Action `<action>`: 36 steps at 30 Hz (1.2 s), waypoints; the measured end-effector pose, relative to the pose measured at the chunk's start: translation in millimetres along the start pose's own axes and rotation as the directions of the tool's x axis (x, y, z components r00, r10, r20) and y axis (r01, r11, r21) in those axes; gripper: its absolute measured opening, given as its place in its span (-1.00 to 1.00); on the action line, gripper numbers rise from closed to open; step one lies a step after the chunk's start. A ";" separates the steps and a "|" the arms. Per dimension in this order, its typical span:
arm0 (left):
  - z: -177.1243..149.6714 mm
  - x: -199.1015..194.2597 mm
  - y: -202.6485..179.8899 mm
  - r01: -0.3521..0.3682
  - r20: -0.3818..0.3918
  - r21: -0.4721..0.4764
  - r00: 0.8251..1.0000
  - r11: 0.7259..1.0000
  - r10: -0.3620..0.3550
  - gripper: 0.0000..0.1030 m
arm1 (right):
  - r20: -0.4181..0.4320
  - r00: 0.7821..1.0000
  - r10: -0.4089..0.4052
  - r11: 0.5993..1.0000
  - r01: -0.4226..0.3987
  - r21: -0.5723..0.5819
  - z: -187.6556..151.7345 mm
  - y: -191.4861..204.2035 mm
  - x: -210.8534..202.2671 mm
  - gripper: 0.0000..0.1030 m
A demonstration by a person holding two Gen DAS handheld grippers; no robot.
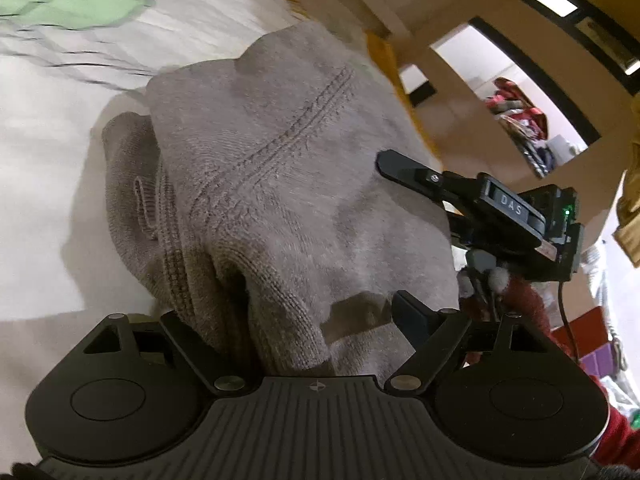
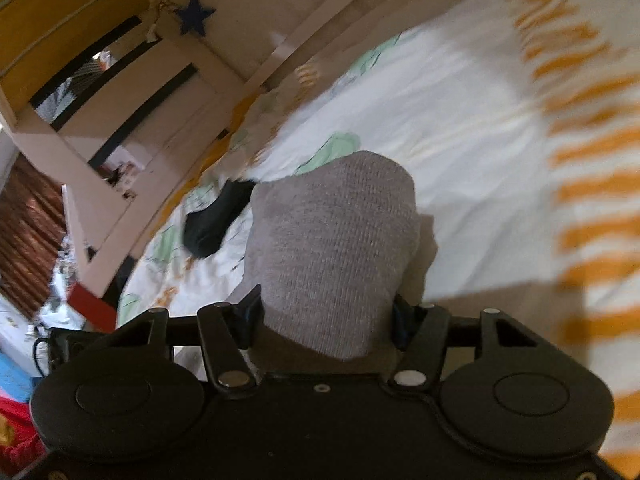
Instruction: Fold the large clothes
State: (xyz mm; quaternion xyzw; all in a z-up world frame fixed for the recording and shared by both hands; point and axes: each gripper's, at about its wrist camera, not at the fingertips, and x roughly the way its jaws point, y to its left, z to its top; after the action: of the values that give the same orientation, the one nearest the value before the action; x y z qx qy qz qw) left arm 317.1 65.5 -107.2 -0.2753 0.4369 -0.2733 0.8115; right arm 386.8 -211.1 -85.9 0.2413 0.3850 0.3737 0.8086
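A grey knitted sweater (image 1: 280,184) hangs bunched between two handheld grippers above a bed (image 1: 48,184) spread with a white sheet printed in pale green and orange. The left gripper (image 1: 304,320) is clamped on a thick fold of the knit; the cloth fills the gap between its fingers and rises away from the camera in a rounded heap, a stitched seam running diagonally across it. A ribbed cuff or hem sags to the left of the heap, just over the sheet. To the right in the left wrist view, the right gripper (image 1: 400,168) reaches in from the side, its finger touching the far right edge of the sweater.

In the right wrist view, the right gripper (image 2: 326,320) is closed on a rounded wad of the sweater (image 2: 332,248), fabric pressed between both fingers. A dark garment (image 2: 216,220) lies on the bed (image 2: 460,128) to the left, beyond the grey knit. Wooden bed rails (image 2: 132,92) stand at the far left.
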 end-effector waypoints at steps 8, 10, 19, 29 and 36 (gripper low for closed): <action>-1.2 43.3 -28.9 -0.090 0.026 0.047 0.996 0.995 0.089 0.57 | 0.011 0.969 -0.248 0.968 0.248 -0.026 18.5 -45.3 -42.5 0.46; -8.8 32.2 -27.0 -0.128 0.047 0.042 0.991 0.991 0.126 0.54 | 0.037 0.951 -0.306 0.951 0.307 -0.044 10.0 -47.1 -45.2 0.67; -30.3 -34.6 -53.5 -0.435 0.210 0.091 0.888 0.896 0.409 0.52 | 0.205 0.895 -0.397 0.902 0.422 -0.095 -7.6 0.6 -82.7 0.91; -57.1 -65.2 -147.2 -0.755 0.415 0.117 0.627 0.645 0.659 0.53 | 0.275 0.843 -0.462 0.834 0.519 -0.189 -41.5 92.5 -115.6 0.99; -74.9 -67.3 -174.0 -0.767 0.380 0.093 0.617 0.635 0.689 0.53 | 0.250 0.824 -0.509 0.839 0.540 -0.070 -75.5 109.4 -136.8 0.99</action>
State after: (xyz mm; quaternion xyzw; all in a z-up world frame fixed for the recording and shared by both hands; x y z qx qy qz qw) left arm 185.9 -25.7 14.7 -0.0089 0.3410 0.0773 0.9368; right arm 222.3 -245.4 4.5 0.1099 0.3172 0.1329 0.9325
